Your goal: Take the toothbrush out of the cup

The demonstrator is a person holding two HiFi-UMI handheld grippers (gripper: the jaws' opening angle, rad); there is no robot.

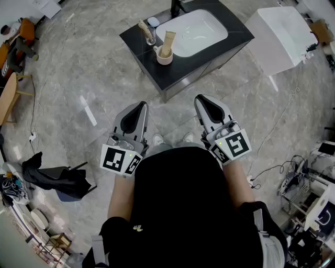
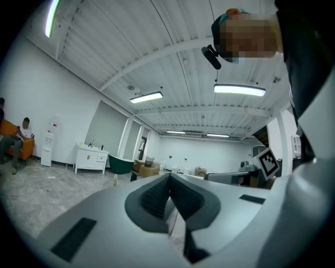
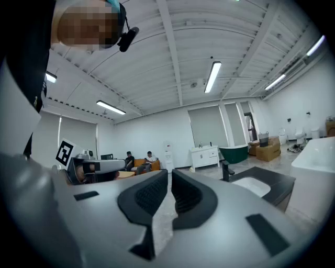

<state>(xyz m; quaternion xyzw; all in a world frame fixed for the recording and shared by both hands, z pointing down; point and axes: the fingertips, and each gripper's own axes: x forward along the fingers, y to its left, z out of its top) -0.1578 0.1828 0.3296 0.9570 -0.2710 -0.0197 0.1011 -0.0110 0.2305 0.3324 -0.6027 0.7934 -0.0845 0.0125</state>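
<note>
On the black counter [image 1: 180,65] far ahead stands a white mug [image 1: 164,56] with a broad tan item [image 1: 168,42] sticking up out of it. Beside it a clear glass [image 1: 151,36] holds a slimmer tan, toothbrush-like stick [image 1: 143,26]. Which of the two is the toothbrush I cannot tell. My left gripper [image 1: 141,107] and right gripper [image 1: 202,100] hang level close to my body, well short of the counter. Both are shut and empty. Each gripper view shows its own jaws together, left gripper [image 2: 170,180] and right gripper [image 3: 170,180], with nothing between them.
A white basin [image 1: 194,31] with a dark faucet [image 1: 175,6] is set in the counter; the right gripper view shows that counter [image 3: 264,183] to its right. A white tub [image 1: 280,36] stands right of it. Dark cloth on a chair [image 1: 57,178] lies left; cables [image 1: 285,170] trail right.
</note>
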